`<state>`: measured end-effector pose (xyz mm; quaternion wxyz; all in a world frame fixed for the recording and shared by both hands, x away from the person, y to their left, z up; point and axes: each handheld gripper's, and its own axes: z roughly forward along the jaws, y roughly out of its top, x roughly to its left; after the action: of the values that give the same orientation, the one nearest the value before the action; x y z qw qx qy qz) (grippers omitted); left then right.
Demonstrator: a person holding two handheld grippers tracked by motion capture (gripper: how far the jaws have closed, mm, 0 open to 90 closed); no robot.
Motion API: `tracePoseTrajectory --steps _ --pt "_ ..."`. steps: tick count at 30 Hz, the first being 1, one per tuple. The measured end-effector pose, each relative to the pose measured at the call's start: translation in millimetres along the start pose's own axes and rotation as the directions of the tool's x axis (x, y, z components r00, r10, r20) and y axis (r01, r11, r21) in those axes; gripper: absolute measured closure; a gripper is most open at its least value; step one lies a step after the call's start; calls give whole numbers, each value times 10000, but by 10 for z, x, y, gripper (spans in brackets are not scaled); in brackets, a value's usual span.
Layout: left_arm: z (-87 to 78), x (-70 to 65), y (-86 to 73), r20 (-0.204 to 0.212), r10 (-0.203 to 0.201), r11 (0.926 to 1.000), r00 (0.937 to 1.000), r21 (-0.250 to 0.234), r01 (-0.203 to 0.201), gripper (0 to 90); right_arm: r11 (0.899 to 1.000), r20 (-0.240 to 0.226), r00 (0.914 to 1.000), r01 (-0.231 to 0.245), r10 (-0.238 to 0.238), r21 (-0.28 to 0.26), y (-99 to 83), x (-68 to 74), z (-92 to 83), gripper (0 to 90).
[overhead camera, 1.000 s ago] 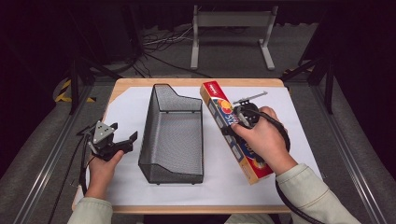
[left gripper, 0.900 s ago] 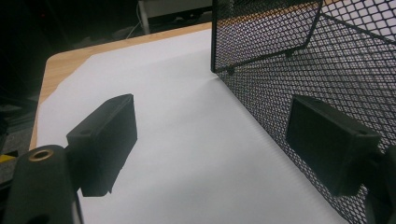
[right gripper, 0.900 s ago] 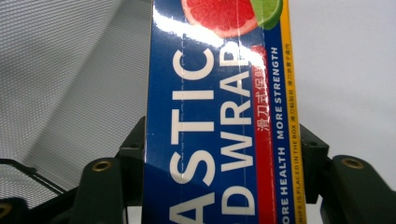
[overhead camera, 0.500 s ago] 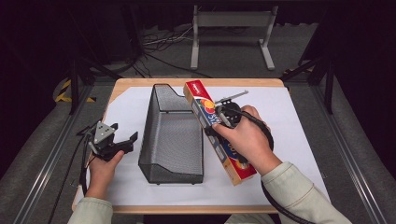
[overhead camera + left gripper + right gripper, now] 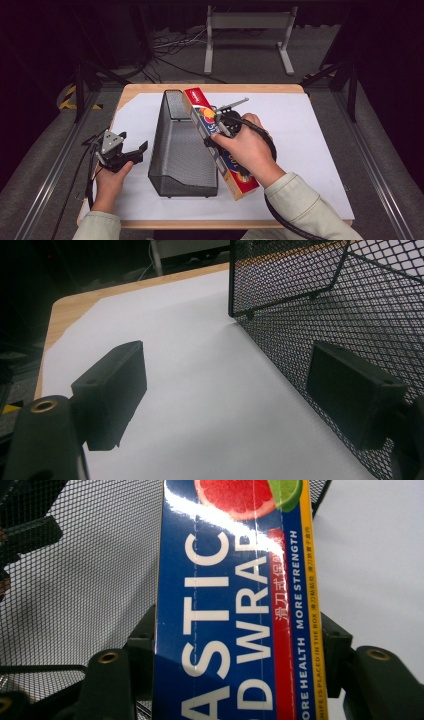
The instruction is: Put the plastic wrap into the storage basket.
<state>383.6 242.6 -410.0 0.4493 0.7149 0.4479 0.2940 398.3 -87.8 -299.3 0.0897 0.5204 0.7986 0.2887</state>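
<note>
Right tool (image 5: pixel 240 650) clamps plastic wrap box (image 5: pixel 235 605) over mesh basket (image 5: pixel 85 580).

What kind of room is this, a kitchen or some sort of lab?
Probably a recording lab or studio, not a kitchen: dark surroundings, cables on the floor, a metal stand behind, and a wooden table covered in white paper.

Sitting on the table (image 5: pixel 300 90) are 1 black mesh basket (image 5: pixel 182 150), 1 long plastic wrap box (image 5: pixel 220 145) and 1 white sheet (image 5: pixel 310 145) covering the top. Working over them are 2 grippers: the left gripper (image 5: pixel 131 154) and the right gripper (image 5: pixel 216 129).
</note>
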Motion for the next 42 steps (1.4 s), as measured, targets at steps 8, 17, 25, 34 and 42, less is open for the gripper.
tracePoseTrajectory --steps 8,17,25,34,42 --pt "3 6 3 44 -26 10000 10000 -52 26 175 9999 -22 10000 -85 85 79 23 129 76 397" --pt "16 -6 16 121 -14 10000 9999 -95 15 175 9988 -126 9991 -411 415 260 22 201 180 396" --pt "14 -7 18 193 3 9999 9998 -143 0 173 9975 -60 9985 -543 546 461 24 234 312 396" --pt "1 -3 13 162 19 9999 9999 -125 -17 172 9947 -99 9974 -708 717 749 53 275 470 395" --pt "0 -2 10 157 16 9999 9999 -123 -14 171 9927 -23 9975 -696 701 982 77 335 547 394"
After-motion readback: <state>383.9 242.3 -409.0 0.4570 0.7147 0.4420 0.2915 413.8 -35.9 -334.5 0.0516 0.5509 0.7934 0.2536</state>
